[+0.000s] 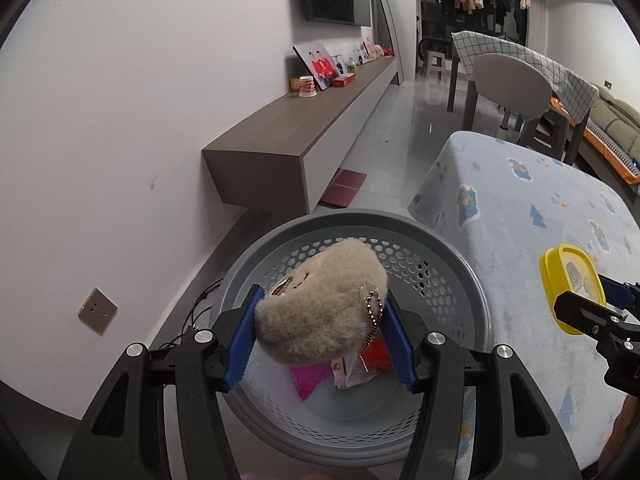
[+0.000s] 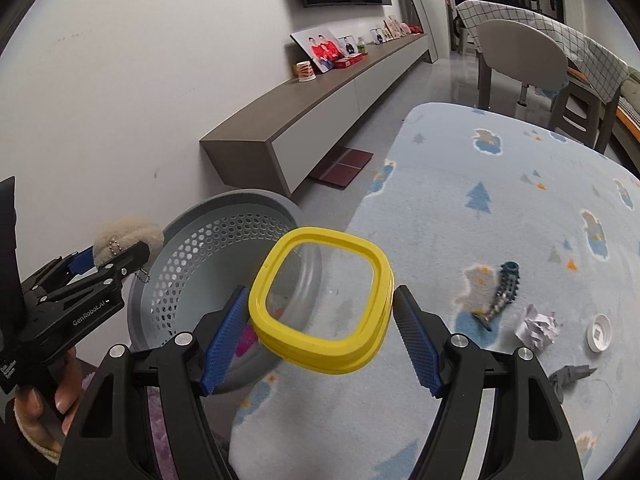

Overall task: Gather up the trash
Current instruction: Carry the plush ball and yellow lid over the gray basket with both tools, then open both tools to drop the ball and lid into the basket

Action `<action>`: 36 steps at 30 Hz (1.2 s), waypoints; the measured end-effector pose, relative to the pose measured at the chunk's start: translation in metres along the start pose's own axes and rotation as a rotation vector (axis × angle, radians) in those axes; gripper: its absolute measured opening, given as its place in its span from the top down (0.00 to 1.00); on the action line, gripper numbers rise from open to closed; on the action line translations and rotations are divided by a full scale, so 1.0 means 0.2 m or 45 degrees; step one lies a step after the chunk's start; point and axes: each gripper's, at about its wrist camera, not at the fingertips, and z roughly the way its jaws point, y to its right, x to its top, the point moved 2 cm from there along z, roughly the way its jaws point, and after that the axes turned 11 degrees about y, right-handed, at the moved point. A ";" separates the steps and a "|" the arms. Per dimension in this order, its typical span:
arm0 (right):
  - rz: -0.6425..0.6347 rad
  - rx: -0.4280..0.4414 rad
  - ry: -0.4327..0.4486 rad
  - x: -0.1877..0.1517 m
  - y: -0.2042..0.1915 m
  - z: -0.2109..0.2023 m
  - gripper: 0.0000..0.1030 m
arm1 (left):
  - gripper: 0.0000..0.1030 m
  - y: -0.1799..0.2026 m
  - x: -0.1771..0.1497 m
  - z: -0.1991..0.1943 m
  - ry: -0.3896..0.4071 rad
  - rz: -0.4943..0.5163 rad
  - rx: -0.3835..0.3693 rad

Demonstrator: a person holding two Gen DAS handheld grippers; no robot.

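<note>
Over the grey perforated basket (image 1: 452,280) beside the blanket-covered table (image 2: 500,208), the left gripper (image 1: 320,332) clamps a beige plush pouch (image 1: 320,300) half-wide, while the right gripper (image 2: 320,328) pinches a yellow-rimmed lid (image 2: 320,300) at the table's edge.

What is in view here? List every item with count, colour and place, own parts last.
Plush pouch: one, beige, held over the basket in the left jaws.
Lid: one, yellow rim with clear centre, held in the right jaws.
Basket: one, grey, on the floor beside the covered table.
Wrappers: a few, pink, red and white, in the basket.
Table cover: one, pale blue, printed.
Crumpled paper: one, white, on the cover.
Cap: one, white, on the cover.
Toy: one, dark teal, on the cover.
Cabinet: one, brown, along the wall.
Left gripper: black with blue pads.
Right gripper: black with blue pads.
</note>
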 end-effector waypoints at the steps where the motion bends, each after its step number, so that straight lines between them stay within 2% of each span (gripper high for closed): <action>1: -0.011 0.012 -0.004 0.01 -0.03 0.02 0.32 | 0.46 -0.01 -0.01 0.01 -0.006 -0.001 -0.002; 9: -0.091 0.088 -0.050 0.02 -0.17 0.18 0.32 | 0.46 -0.08 -0.07 0.11 -0.073 -0.044 0.007; 16: -0.133 0.123 -0.083 0.03 -0.22 0.27 0.32 | 0.45 -0.09 -0.08 0.14 -0.101 -0.046 -0.002; 27: -0.140 0.143 -0.075 0.04 -0.23 0.29 0.31 | 0.42 -0.13 -0.09 0.16 -0.130 -0.075 0.020; 30: -0.138 0.141 -0.069 0.05 -0.23 0.29 0.29 | 0.37 -0.14 -0.09 0.15 -0.127 -0.084 0.024; 31: -0.136 0.141 -0.069 0.05 -0.22 0.29 0.24 | 0.34 -0.14 -0.09 0.15 -0.125 -0.085 0.024; 36: -0.124 0.130 -0.057 0.05 -0.21 0.28 0.24 | 0.33 -0.14 -0.08 0.15 -0.122 -0.084 0.026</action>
